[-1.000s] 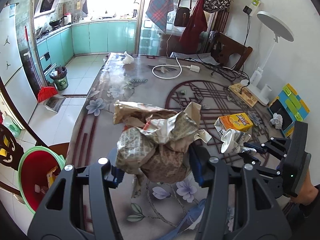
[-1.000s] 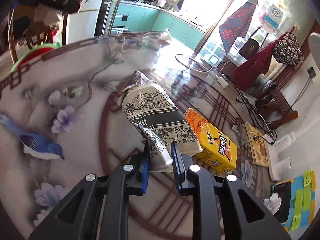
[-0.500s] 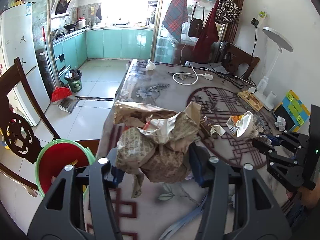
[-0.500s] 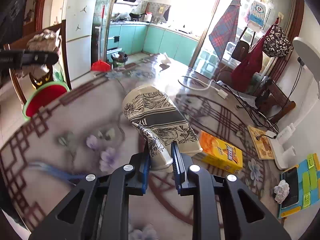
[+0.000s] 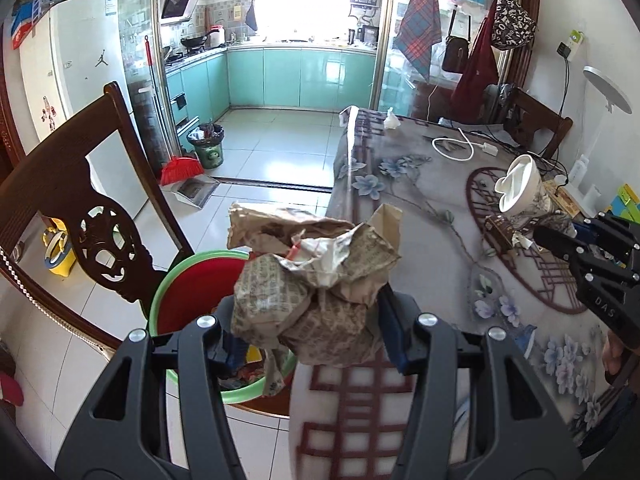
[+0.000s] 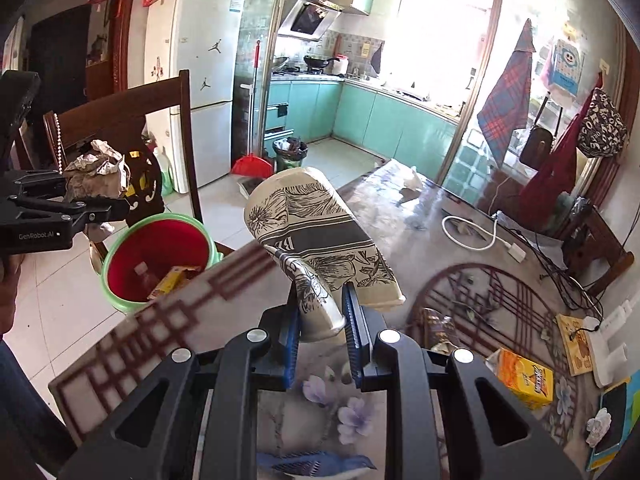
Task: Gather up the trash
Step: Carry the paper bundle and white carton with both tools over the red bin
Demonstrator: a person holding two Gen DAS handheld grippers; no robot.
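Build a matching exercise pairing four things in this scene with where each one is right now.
Things:
1. crumpled paper wad
2. paper cup
3. orange carton
4. red bin

Places:
A. lying on the table
B. on the floor beside the chair
C. in the left hand-held gripper
D. in the right hand-held gripper

Pairs: 1-C, 2-D, 3-A, 4-B

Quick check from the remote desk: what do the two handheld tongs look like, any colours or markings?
Both are matt black plastic with cut-out triangular arms, silver pivot bolts and ribbed blue pads. The left tongs carry white "GenRobot.AI" lettering on the side, seen from the right wrist camera. The right tongs show "DAS" in the left wrist view. No cables show.
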